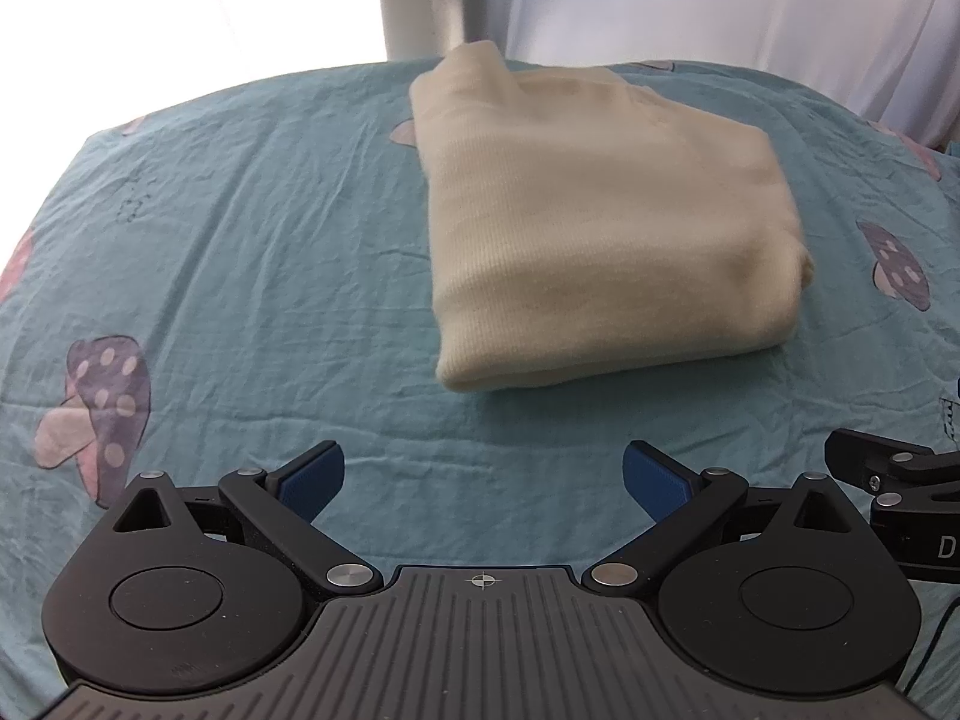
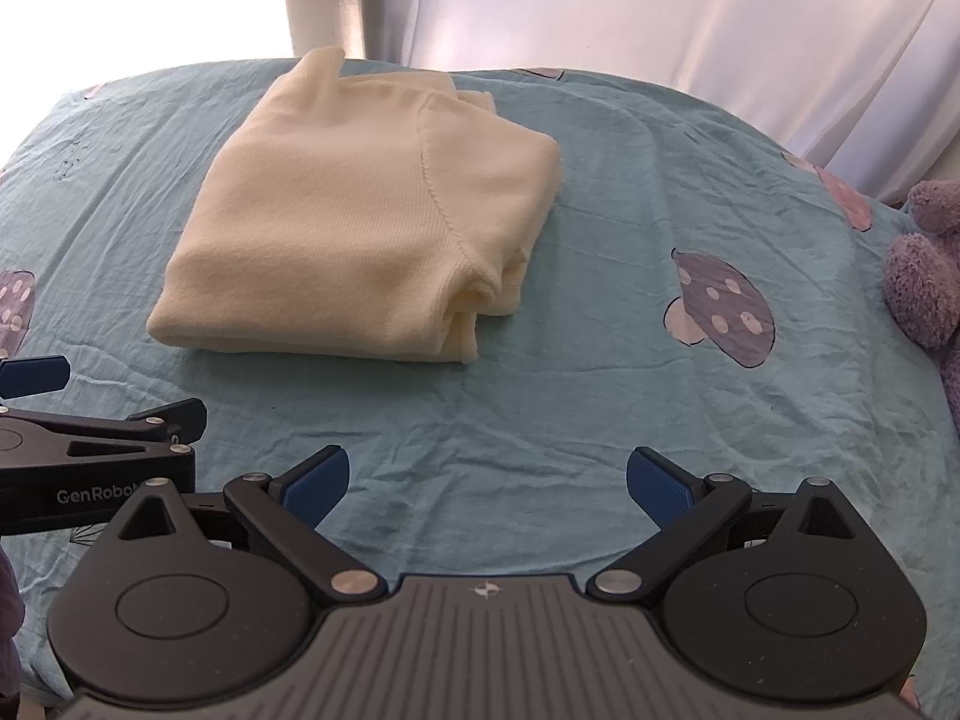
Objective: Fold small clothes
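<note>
A cream knit garment (image 1: 600, 216) lies folded into a thick rectangle on the teal sheet (image 1: 240, 252). It also shows in the right wrist view (image 2: 348, 222), with a seam and layered edges at its right end. My left gripper (image 1: 483, 480) is open and empty, held over the sheet in front of the garment. My right gripper (image 2: 487, 483) is open and empty, also short of the garment. The left gripper's body shows at the left edge of the right wrist view (image 2: 90, 456).
The teal sheet has mushroom prints (image 2: 720, 312). A purple plush toy (image 2: 927, 276) sits at the right edge. White curtains (image 2: 660, 12) and a pale post (image 1: 420, 0) stand behind the bed.
</note>
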Demonstrator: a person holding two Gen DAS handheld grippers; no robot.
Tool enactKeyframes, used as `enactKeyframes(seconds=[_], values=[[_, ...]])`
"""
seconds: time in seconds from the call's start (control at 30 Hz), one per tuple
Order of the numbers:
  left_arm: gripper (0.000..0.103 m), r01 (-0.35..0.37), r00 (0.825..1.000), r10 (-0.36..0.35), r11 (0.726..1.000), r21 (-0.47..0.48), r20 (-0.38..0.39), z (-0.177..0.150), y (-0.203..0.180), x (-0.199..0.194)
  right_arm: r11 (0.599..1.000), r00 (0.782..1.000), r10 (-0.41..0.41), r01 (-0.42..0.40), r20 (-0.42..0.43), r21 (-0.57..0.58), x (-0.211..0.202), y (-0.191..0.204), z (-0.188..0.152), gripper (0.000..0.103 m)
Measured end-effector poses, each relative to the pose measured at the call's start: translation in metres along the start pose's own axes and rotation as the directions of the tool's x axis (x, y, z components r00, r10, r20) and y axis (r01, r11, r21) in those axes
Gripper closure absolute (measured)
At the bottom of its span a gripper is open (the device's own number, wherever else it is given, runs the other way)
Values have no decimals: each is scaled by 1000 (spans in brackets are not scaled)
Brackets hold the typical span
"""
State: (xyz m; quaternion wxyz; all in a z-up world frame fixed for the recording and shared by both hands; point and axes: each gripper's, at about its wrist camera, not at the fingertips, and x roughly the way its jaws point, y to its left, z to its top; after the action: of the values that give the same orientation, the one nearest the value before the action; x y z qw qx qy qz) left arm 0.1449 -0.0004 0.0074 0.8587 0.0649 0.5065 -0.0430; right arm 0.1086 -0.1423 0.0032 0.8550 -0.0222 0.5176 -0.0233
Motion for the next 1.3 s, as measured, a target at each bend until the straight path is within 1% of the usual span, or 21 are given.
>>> enactKeyframes(seconds=[0.33,0.97,1.3], values=[[1,-5,1000,5,1000,2,7,0,-2,-1,1000,1000,4,-4,6,7,-1,-2,-1,4],[1,11,1000,-11,1000,-1,3,-1,-5,0,1000,1000,2,-2,20,11,-2,-8,-2,4],[1,19,1000,-19,1000,6,17,-3,-7,-3,1000,1000,0,-1,24,11,-4,-7,-2,4]])
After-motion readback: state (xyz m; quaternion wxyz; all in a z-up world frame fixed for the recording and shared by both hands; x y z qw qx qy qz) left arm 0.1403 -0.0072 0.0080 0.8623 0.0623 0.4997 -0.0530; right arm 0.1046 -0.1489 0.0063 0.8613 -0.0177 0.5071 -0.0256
